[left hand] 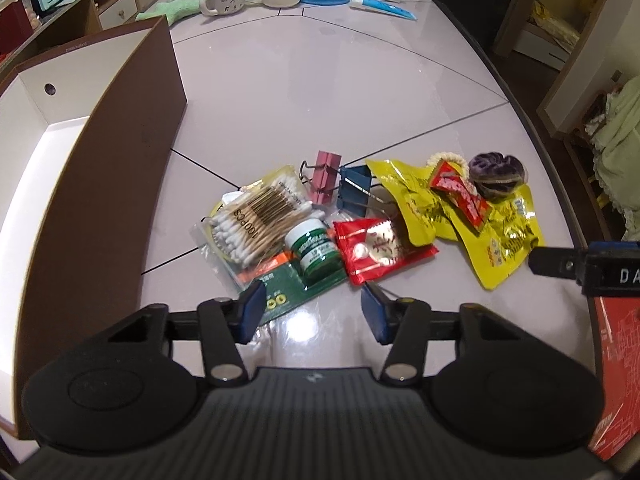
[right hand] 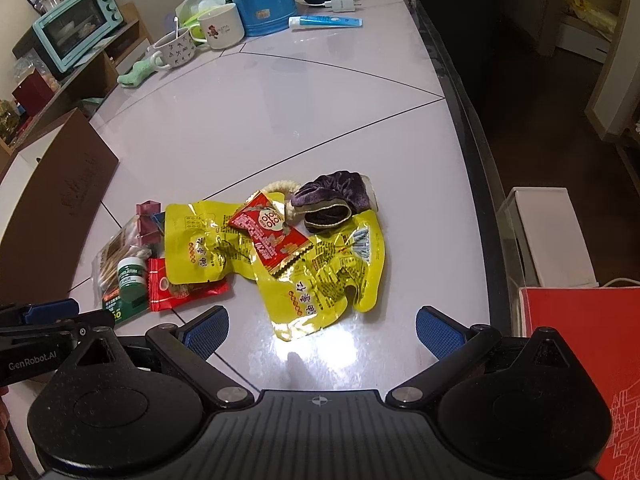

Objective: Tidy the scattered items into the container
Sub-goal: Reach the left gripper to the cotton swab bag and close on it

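Your left gripper has its jaws apart over the green card's partly hidden edge, your right gripper gapes wide over the surface before the yellow packet, and beyond, the brown box shows only a white, partly cropped interior.

A glossy pale surface crossed by dark seams reflects overhead light. At upper left a wooden shelf unit carries a mint-green toaster oven. Dark floor fills the right, beside white furniture.
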`<action>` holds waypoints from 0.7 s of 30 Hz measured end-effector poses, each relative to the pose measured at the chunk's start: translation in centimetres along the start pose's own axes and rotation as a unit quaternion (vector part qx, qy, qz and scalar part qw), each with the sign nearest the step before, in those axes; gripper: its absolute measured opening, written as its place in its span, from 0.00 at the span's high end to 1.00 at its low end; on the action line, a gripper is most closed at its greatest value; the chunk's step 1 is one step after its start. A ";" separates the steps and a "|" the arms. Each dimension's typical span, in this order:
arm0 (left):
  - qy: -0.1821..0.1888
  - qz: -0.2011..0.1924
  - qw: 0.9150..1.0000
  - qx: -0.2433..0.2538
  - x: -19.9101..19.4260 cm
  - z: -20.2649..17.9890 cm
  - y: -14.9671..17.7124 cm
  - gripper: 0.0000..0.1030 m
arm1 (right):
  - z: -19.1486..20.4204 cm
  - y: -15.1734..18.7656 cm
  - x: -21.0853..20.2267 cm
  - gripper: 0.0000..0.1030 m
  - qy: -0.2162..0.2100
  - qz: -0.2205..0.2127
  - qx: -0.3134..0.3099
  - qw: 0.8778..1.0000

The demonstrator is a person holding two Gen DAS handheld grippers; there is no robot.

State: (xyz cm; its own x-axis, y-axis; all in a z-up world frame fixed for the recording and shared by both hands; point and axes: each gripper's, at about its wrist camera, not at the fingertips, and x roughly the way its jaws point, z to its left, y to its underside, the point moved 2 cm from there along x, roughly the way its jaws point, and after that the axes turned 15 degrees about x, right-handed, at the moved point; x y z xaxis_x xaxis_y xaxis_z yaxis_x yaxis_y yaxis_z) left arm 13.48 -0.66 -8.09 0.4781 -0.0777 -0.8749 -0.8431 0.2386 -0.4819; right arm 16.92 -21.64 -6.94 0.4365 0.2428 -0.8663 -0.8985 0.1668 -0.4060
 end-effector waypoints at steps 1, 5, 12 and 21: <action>0.001 0.000 1.000 -0.003 0.2 0.0 -0.2 0.67 | 0.0 -0.2 0.2 0.00 0.000 0.001 0.000 1.000; 0.010 -0.002 1.000 -0.016 1.2 0.1 -0.8 0.70 | -0.4 -0.8 0.7 0.00 0.003 0.001 0.004 1.000; 0.019 -0.005 0.998 -0.057 2.6 0.6 -1.8 0.84 | -1.4 -1.8 1.4 0.00 0.013 0.003 0.017 1.000; 0.007 0.017 0.996 -0.089 3.9 1.2 -2.3 0.77 | -2.1 -2.7 2.4 0.00 0.017 0.011 0.026 0.999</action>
State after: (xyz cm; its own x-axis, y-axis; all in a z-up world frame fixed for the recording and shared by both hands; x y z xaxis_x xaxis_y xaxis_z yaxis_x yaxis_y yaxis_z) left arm 17.58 -0.33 -10.28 0.4462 -0.0865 -0.8907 -0.8896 0.0652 -0.4520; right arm 20.33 -23.50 -8.56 0.4138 0.2137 -0.8850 -0.9040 0.2112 -0.3717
